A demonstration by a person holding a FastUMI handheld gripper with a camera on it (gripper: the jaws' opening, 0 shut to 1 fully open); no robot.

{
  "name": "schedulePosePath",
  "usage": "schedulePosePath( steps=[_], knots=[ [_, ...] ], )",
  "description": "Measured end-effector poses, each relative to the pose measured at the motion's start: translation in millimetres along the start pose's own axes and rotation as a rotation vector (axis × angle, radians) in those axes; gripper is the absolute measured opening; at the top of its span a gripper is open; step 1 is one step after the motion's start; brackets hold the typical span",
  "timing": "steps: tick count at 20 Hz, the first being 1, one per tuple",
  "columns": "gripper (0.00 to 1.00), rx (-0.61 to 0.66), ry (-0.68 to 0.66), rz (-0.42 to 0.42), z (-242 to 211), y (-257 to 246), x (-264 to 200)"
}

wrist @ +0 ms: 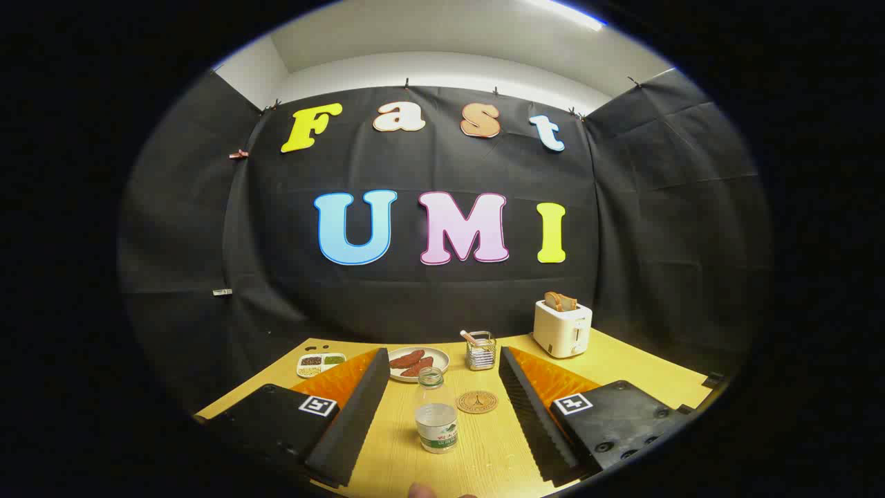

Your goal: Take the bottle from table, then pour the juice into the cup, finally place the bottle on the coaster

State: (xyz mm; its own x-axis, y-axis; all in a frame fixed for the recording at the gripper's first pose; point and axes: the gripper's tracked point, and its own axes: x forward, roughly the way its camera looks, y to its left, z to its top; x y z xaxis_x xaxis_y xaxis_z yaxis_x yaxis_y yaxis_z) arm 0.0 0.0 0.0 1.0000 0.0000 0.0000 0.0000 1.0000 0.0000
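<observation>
A clear plastic bottle [436, 417] with no cap and a green label near its base stands upright on the yellow wooden table [498, 456]. It is between my two fingers, closer to their roots than their tips, with a gap on each side. My gripper [444, 353] is open and touches nothing. The round cork coaster [477, 401] lies flat just right of the bottle, also between the fingers. Beyond the fingertips stands a small see-through cup-like holder [480, 351] with a stick in it.
A white plate [442, 357] with sausages sits just behind the bottle. A white toaster [562, 329] with bread stands at the back right, and a small divided tray [321, 364] lies at the back left. A fingertip [422, 491] shows at the near table edge.
</observation>
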Motion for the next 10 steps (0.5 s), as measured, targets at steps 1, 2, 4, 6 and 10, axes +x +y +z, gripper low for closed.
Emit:
schedulePosePath(
  steps=[1, 2, 4, 6, 10],
  knots=[
    [0.97, -0.001, -0.002, 0.001, -0.3, -0.1, -1.0],
    [0.97, -0.003, -0.003, 0.0, -0.3, -0.4, -1.0],
    [0.97, -0.005, -0.006, -0.001, -1.8, -0.2, -2.2],
    [0.97, -0.008, -0.006, 0.0, -3.8, 0.8, -1.5],
    [0.97, -0.018, -0.014, 0.01, -8.9, 4.6, -0.5]
  ],
)
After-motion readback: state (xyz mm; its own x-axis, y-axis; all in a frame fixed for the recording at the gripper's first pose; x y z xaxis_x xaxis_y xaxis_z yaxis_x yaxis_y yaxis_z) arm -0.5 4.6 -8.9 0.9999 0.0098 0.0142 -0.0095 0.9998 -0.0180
